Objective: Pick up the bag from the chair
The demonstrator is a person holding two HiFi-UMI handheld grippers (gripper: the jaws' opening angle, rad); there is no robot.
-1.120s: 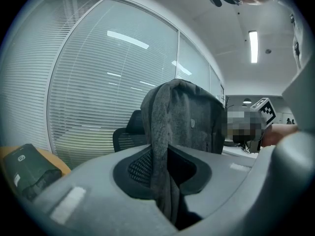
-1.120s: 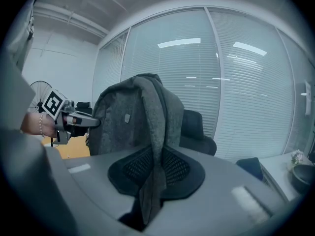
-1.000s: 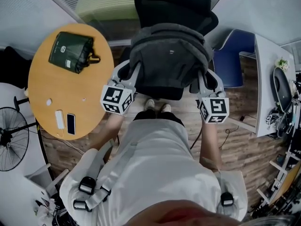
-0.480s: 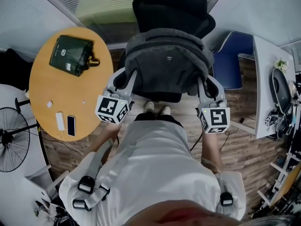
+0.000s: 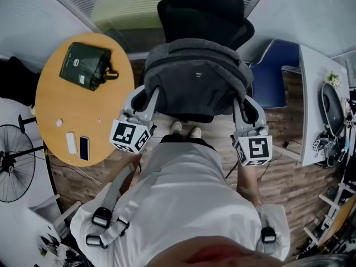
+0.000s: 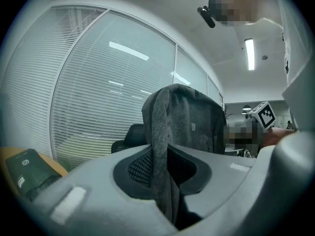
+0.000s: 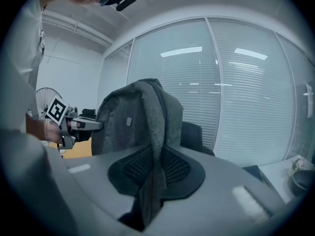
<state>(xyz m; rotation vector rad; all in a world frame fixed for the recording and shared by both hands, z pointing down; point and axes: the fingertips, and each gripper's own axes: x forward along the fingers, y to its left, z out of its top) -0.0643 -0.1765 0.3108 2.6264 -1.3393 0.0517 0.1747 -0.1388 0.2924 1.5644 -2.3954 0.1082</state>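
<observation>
Wood floor (image 5: 281, 171), round table (image 5: 67, 113) at left, black chair (image 5: 203, 7) at top, grey bag (image 5: 194, 85) at centre, left gripper (image 5: 140, 100) and right gripper (image 5: 246, 107) flanking it, each one's jaws clamped on a strap (image 6: 160, 151).

The bag (image 5: 194, 82) is grey felt-like cloth, matt and slightly fuzzy. The left hand-held gripper (image 5: 147, 96) and right hand-held gripper (image 5: 247, 105) are smooth matt grey plastic with black mesh-textured pads (image 6: 137, 168). The round worktop (image 5: 61, 115) looks like smooth wood; the floor (image 5: 283, 179), grained planks.
</observation>
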